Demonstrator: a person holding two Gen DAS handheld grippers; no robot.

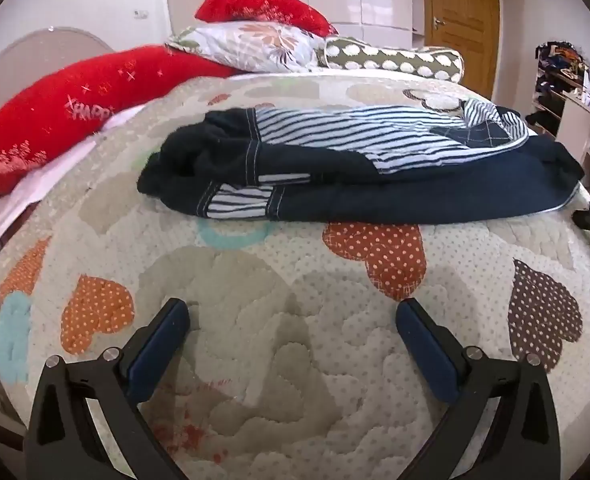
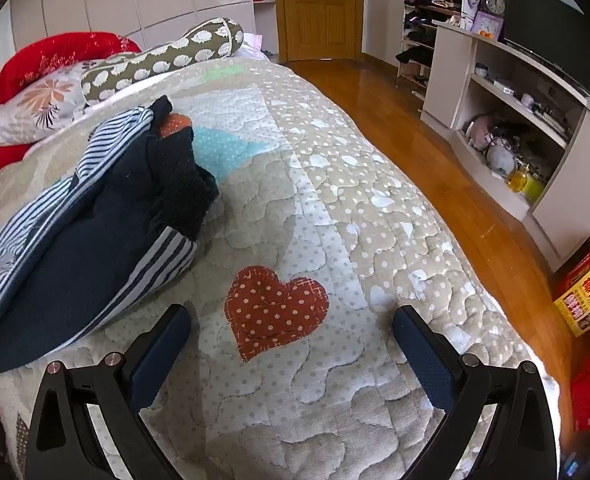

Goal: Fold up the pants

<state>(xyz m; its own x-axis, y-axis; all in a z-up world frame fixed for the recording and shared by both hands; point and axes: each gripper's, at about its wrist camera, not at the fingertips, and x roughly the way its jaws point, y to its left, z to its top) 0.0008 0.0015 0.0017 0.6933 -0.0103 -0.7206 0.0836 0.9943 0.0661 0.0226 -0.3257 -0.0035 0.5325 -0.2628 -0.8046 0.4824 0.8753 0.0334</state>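
Lying on the left edge of the left wrist view, a long red pillow [image 1: 55, 120] rests against the headboard end of the bed, with a floral pillow [image 1: 251, 44] and a spotted bolster [image 1: 395, 60] further along. The pants [image 1: 375, 164], dark navy with blue-and-white striped panels, sprawl in a loose heap across the middle of the quilt [image 1: 295, 360], well beyond the left claw [image 1: 291, 316]. That claw hangs over bare quilt, tilted downward, its jaws spread wide with nothing between them; an orange heart patch [image 1: 379, 256] lies just ahead of it, near the pants' front edge.

Seen from the right wrist, the pants [image 2: 75, 240] lie to the left, their nearest striped corner close to the left finger [image 2: 163, 348] of the right claw [image 2: 291, 320] but not touching it. The right claw is likewise released, jaws wide, holding nothing, with a red dotted heart patch [image 2: 275, 308] on the quilt [image 2: 335, 208] showing between its fingers. Further right, the bed's edge gives way to a wooden floor [image 2: 395, 112], then a white shelf unit [image 2: 535, 120] and a yellow box [image 2: 587, 292].
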